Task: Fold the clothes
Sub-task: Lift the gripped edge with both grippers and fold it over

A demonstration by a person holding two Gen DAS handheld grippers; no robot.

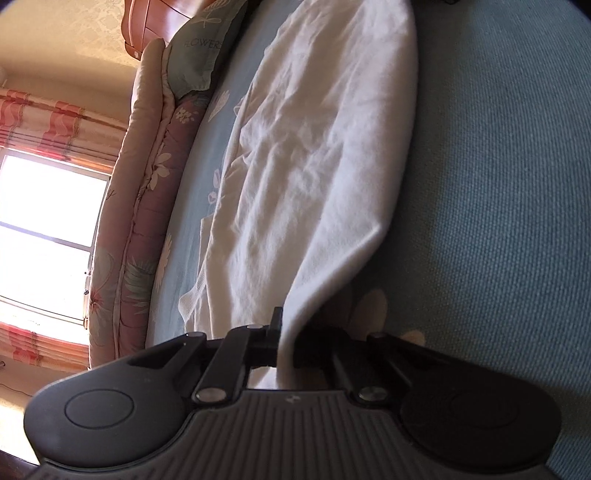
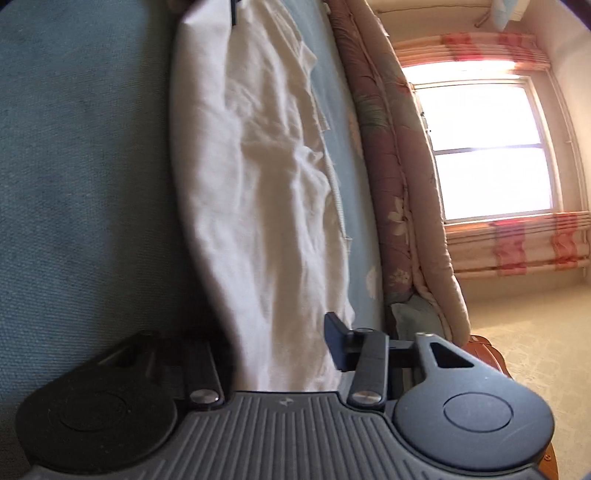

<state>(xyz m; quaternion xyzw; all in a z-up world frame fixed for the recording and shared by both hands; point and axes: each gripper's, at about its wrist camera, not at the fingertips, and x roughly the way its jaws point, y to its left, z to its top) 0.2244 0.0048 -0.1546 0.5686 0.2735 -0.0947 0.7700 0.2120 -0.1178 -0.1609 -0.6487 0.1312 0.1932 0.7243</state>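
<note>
Two grippers work at opposite ends of one white garment (image 1: 314, 166), which lies stretched in a long, wrinkled band across a teal bedsheet (image 1: 498, 184). The left gripper (image 1: 281, 332) is pressed together on the near end of the cloth: the fabric rises from the bed in a taut fold and runs straight into the closed fingers, where it is pinched. In the right wrist view the same white garment (image 2: 258, 184) runs away from the right gripper (image 2: 284, 343), its near end passing between the fingers. Only one dark finger (image 2: 338, 343) shows clearly, standing at the cloth's right edge; the other is hidden behind the fabric, so whether the pads press on the cloth cannot be told. At the far end of the garment in that view, a dark finger of the other gripper (image 2: 234, 13) shows at the frame's top. Beyond the garment, a rolled floral quilt (image 1: 147, 206) lies along the bed's far side, with a curtained window (image 2: 487, 147) behind it.
</note>
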